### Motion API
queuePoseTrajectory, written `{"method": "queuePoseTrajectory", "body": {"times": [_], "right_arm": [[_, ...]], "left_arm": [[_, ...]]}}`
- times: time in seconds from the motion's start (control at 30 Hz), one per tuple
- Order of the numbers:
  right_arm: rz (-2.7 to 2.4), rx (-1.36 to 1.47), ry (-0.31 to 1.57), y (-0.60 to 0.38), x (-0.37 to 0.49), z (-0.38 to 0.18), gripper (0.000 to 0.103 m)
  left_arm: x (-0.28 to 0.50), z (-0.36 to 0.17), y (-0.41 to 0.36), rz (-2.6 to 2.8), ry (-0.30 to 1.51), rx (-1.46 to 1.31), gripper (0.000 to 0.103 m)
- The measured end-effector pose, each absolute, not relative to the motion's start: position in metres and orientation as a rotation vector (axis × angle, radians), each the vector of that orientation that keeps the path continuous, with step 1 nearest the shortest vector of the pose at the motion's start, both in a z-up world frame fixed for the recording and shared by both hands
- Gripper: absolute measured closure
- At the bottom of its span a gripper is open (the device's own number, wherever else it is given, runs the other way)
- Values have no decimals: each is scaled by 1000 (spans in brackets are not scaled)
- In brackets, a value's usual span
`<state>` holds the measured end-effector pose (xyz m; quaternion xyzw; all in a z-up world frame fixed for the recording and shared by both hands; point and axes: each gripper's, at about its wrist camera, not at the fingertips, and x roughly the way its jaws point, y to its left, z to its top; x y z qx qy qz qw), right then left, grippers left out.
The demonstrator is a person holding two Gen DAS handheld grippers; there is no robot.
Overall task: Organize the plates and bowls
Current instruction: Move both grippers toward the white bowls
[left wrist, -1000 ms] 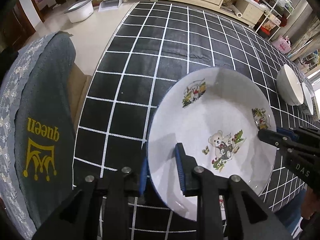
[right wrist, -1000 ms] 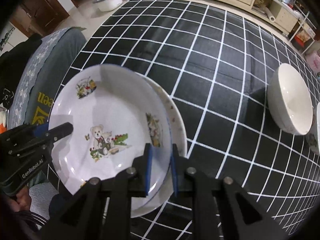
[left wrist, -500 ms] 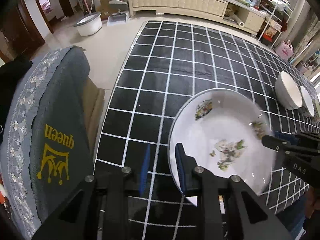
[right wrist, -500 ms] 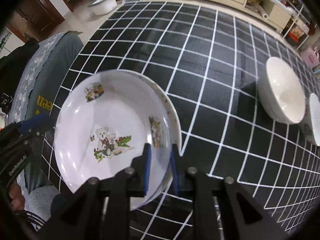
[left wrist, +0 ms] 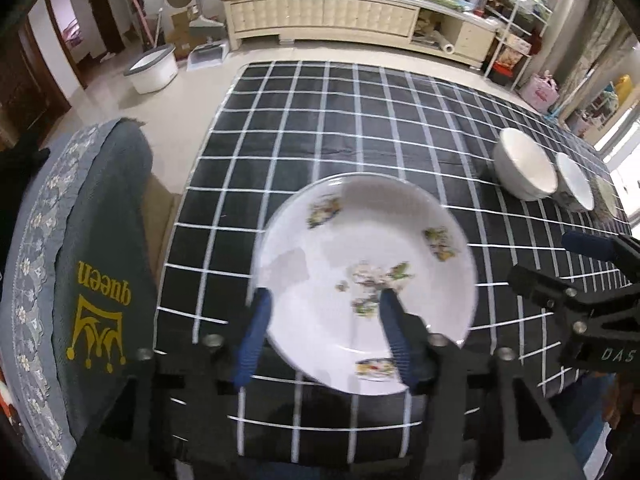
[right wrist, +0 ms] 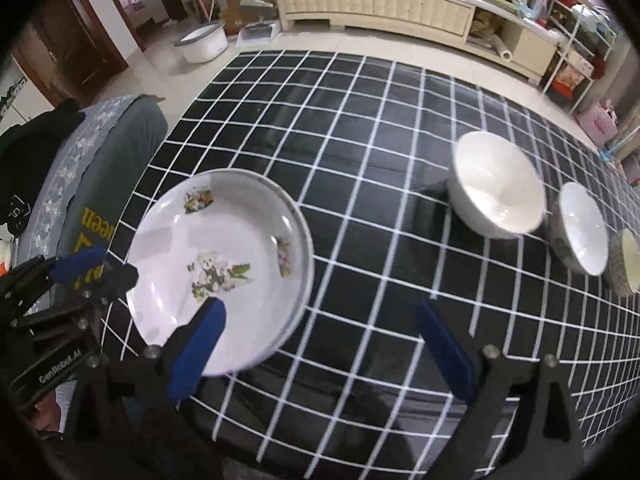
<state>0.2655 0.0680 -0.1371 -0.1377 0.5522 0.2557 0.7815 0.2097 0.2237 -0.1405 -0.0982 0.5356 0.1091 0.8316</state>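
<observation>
A white plate with a teddy-bear print [left wrist: 360, 256] [right wrist: 224, 248] rests on another plate on the black checked tablecloth [left wrist: 360, 128] [right wrist: 360, 128]. My left gripper [left wrist: 322, 312] is open and empty, its blue fingers just above the plate's near rim. My right gripper [right wrist: 320, 328] is open and empty, to the right of the plates. Three white bowls stand in a row at the right: a large one [right wrist: 496, 196] [left wrist: 524, 172], a middle one [right wrist: 580, 228] [left wrist: 574, 182], and a third [right wrist: 628, 260] cut off by the edge.
A chair with a grey "queen" cover [left wrist: 92, 264] [right wrist: 92, 184] stands against the table's left edge. A white tub [left wrist: 152, 68] sits on the floor beyond. A long cream cabinet [left wrist: 328, 20] lines the far wall.
Both grippers have opened and let go of the top plate, which now lies on the lower plate. Both have pulled back and up, the right one shifting to the right.
</observation>
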Motion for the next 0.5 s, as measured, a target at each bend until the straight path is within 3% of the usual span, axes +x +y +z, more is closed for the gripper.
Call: {"method": "queuePoseTrajectory", "body": {"times": [0.13,0.3,0.4,0.5], "right_arm": [[524,-283,1174,43,264,-129,1],[467,-271,1156,5,267,-123,0],[434,-251,1151,-18,276,-121,0],[415,-225,1156,-37,286,-121,0]], "left_arm": [[215,-133,196,192,1114,-178,22],[232,-130,160,147,1112,-113,14],[246,-133,139,135,1119,-69,0],[262,-134,122,103,1123,-73,0]]}}
